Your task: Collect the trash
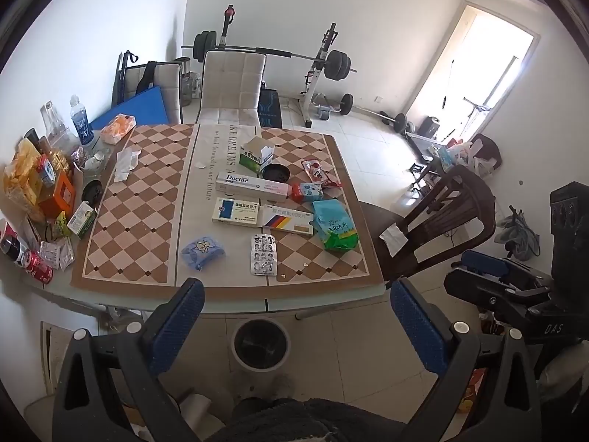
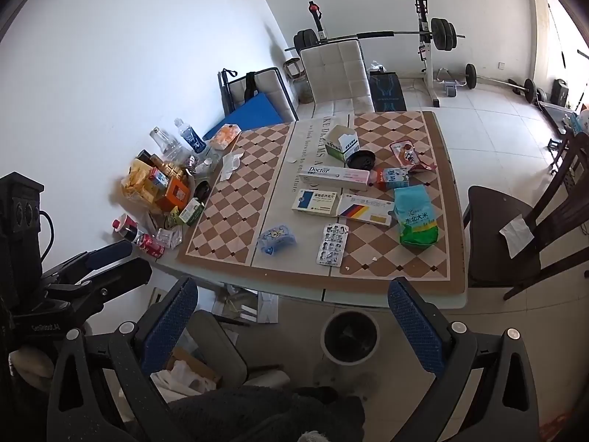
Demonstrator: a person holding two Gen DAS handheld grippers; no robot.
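Observation:
Trash lies on the checkered table (image 1: 140, 221) (image 2: 228, 232): a blister pack (image 1: 263, 254) (image 2: 332, 245), a blue wrapper (image 1: 202, 251) (image 2: 277, 238), medicine boxes (image 1: 237, 211) (image 2: 319, 202), a "Doctor" toothpaste box (image 1: 254, 186) (image 2: 333, 176), a green-blue rice bag (image 1: 335, 224) (image 2: 416, 217) and a crumpled tissue (image 1: 125, 164) (image 2: 231, 164). A round bin (image 1: 260, 344) (image 2: 350, 336) stands on the floor in front of the table. My left gripper (image 1: 294, 324) is open and empty above the bin. My right gripper (image 2: 291, 324) is open and empty beside the bin.
Bottles, cans and snack boxes (image 1: 40, 191) (image 2: 158, 188) crowd the table's left edge. A dark wooden chair (image 1: 438, 217) (image 2: 522, 235) stands at the right, a beige chair (image 1: 232, 88) (image 2: 338, 73) at the far side. A barbell rack (image 1: 320, 70) is behind.

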